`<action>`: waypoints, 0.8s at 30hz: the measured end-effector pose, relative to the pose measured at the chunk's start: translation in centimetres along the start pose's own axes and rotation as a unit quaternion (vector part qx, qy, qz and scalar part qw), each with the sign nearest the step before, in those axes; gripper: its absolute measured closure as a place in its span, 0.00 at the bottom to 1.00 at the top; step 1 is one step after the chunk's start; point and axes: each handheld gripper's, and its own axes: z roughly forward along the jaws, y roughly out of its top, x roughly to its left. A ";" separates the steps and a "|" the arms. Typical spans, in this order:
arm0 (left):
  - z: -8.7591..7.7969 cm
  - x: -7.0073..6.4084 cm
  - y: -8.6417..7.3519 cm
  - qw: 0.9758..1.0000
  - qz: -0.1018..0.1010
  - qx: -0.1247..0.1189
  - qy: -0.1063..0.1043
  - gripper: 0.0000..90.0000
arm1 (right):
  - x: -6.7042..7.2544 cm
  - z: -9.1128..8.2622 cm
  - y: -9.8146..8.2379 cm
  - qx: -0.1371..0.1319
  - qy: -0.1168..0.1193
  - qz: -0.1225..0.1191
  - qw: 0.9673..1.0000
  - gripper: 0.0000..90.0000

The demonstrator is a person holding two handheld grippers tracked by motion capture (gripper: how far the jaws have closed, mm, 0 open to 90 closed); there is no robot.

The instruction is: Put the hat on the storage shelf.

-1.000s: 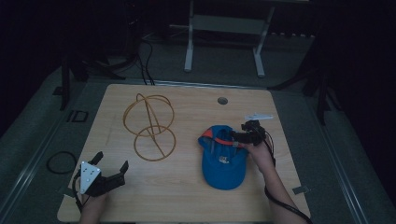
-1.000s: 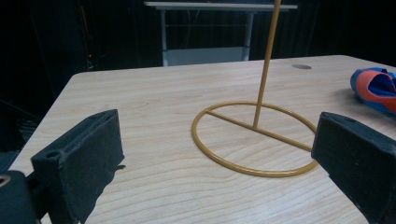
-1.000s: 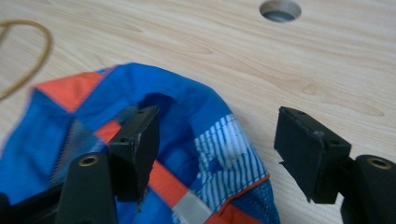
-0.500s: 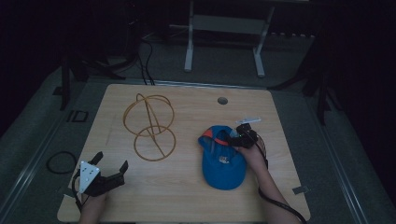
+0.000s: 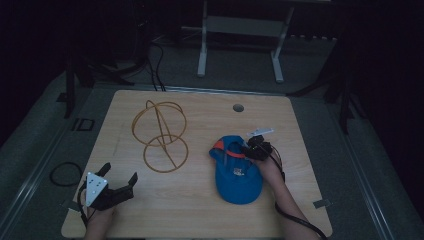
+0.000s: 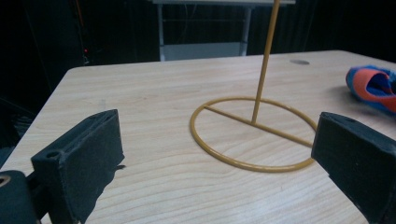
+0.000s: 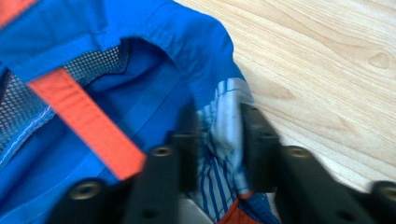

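Note:
A blue cap (image 5: 234, 177) with an orange strap (image 7: 88, 126) lies upside down on the right half of the wooden table (image 5: 200, 210). My right gripper (image 5: 253, 149) sits at the cap's far right rim. In the right gripper view that gripper (image 7: 217, 126) is shut on a fold of the cap's (image 7: 140, 60) blue edge and striped lining. My left gripper (image 5: 120, 173) rests at the table's near left corner, open and holding nothing. In the left gripper view its jaws (image 6: 217, 140) stand wide apart, facing the gold wire stand (image 6: 252, 135), with the cap (image 6: 373, 86) far right.
The gold wire stand (image 5: 162, 137), a base ring with upright hoops, stands left of centre. A round cable hole (image 5: 238, 107) is near the table's far edge. A cable coil (image 5: 64, 173) lies on the floor at left. A metal frame (image 5: 240, 30) stands behind the table.
My right gripper has shifted slightly left with the cap's rim still between its jaws. The left gripper has not moved.

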 end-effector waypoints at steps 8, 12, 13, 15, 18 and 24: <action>0.0 0.0 0.0 1.000 -0.004 0.000 -0.002 0.03 | 1.0 -0.1 0.3 0.001 -0.014 -0.022 1.000 0.97; 0.0 0.0 0.0 1.000 -0.001 -0.002 0.000 0.03 | 0.9 -1.0 0.7 -0.017 -0.002 -0.011 1.000 0.97; 0.1 0.1 0.0 1.000 -0.002 0.000 0.000 0.03 | 0.9 -1.3 0.9 -0.022 0.000 -0.010 1.000 0.97; 0.1 0.1 -0.1 1.000 -0.004 0.002 0.000 0.03 | 0.9 -1.9 1.2 -0.031 0.006 -0.008 0.999 0.97; 0.1 0.1 0.0 1.000 -0.006 0.004 -0.002 0.03 | 1.0 -3.1 1.8 -0.048 0.011 -0.011 0.999 0.97; 0.1 -0.1 0.0 1.000 0.002 0.009 -0.007 0.03 | 1.4 -5.3 2.6 -0.077 0.017 -0.017 0.997 0.97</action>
